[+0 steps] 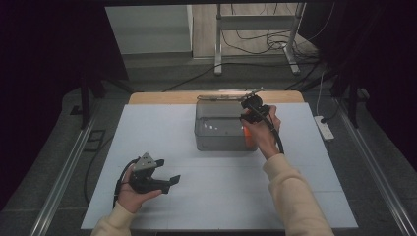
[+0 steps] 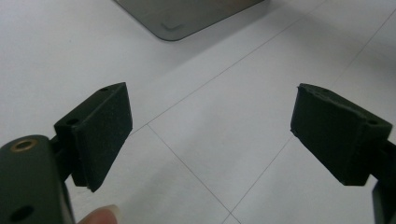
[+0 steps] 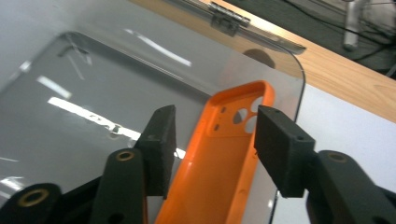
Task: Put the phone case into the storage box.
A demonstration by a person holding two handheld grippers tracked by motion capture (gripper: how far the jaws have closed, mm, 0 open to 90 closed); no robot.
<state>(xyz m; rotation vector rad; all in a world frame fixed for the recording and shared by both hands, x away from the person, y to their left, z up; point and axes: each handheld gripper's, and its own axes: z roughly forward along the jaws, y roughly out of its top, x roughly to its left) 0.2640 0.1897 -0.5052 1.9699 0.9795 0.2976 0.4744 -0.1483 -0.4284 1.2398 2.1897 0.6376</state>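
While the orange phone case [image 3: 219, 158] is straddled by the open right gripper [image 3: 212, 149] (inside the grey box [image 1: 216, 129]), release or grasp cannot be told; the left gripper [image 1: 160, 174] is held open, idle.

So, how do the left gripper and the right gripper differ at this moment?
The left gripper rests low over the bare white table; the right gripper is raised at the grey box. Nothing lies between the left jaws; the right jaws straddle the orange phone case. Both are open.

Light: overhead, tabletop [image 1: 162, 147] bright, surroundings dark
Glare: streaks on clear box [image 3: 116, 84]
Focus: near jaws were slightly soft
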